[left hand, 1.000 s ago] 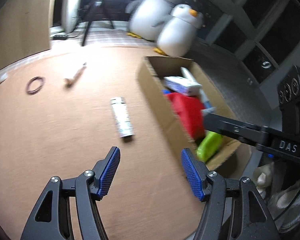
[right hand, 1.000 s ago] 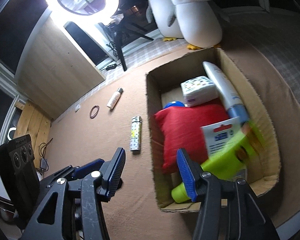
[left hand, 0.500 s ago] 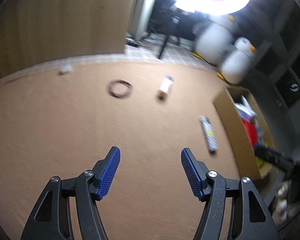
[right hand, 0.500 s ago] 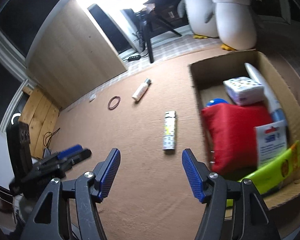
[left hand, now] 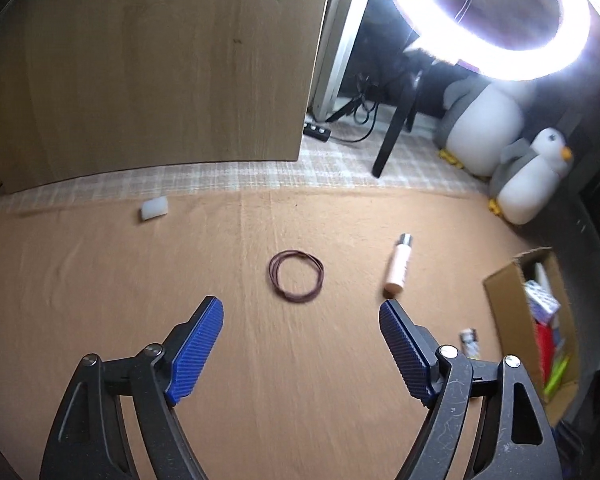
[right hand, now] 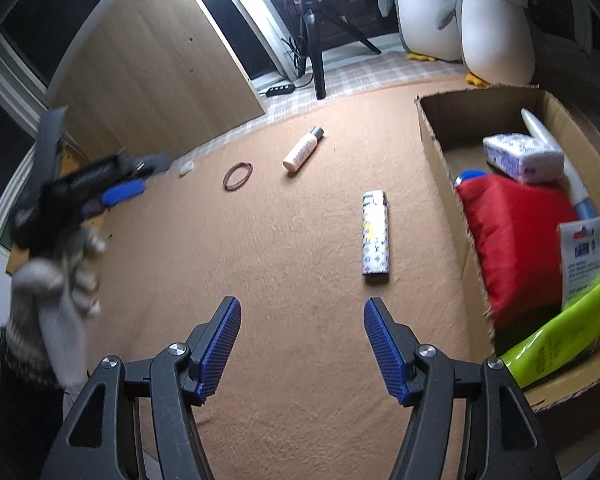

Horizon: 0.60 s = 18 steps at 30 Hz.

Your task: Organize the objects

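Brown bands [left hand: 296,282] and bottle [left hand: 398,266] lie beyond both tongs [left hand: 300,334] [right hand: 302,330], spread empty

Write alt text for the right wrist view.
The open right gripper hovers over a tan mat, aimed toward a patterned lighter lying beside a cardboard box of items. Farther off lie a small pink bottle and rubber bands; the left gripper is blurred at left.

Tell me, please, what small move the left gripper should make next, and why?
Probably ease the open left gripper forward and down over the rubber band ring: it lies loose on the mat straight ahead between the fingers, still outside the cardboard box.
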{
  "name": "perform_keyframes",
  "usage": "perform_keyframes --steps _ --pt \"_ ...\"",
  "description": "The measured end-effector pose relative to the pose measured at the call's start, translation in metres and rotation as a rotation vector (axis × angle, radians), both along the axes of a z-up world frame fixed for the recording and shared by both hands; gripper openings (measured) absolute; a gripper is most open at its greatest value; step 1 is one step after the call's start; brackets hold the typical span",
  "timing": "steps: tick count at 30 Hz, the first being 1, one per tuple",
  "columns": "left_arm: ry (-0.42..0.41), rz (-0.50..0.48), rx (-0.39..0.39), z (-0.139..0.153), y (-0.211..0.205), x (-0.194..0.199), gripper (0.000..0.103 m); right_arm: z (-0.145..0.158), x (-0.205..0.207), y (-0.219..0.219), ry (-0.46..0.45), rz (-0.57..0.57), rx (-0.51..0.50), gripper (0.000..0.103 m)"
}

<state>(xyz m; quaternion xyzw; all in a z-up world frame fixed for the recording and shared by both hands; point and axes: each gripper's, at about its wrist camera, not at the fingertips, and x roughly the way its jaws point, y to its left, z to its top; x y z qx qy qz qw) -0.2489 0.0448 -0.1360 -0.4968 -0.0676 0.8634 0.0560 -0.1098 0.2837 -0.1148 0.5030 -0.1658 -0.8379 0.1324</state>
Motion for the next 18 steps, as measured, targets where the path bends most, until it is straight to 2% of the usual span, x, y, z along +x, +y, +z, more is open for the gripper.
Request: perform_keyframes --steps 7,10,14,18 --pt "-0.156 0.013 -0.002 -0.040 0.017 -0.061 0.083 -0.010 0.004 0.002 -0.028 0.001 0.004 0.061" --pt "-0.219 0.026 -0.010 -0.056 0.021 -0.076 0.083 -0.014 0.005 0.010 -0.039 -0.016 -0.020 0.061" --pt "-0.262 0.028 -0.064 -0.071 0.031 -0.085 0.083 -0.020 0.004 0.022 -0.055 -0.040 -0.050 0.061" --pt "-0.283 0.030 -0.072 -0.077 0.034 -0.092 0.083 -0.024 0.003 0.031 -0.059 -0.048 -0.072 0.061"
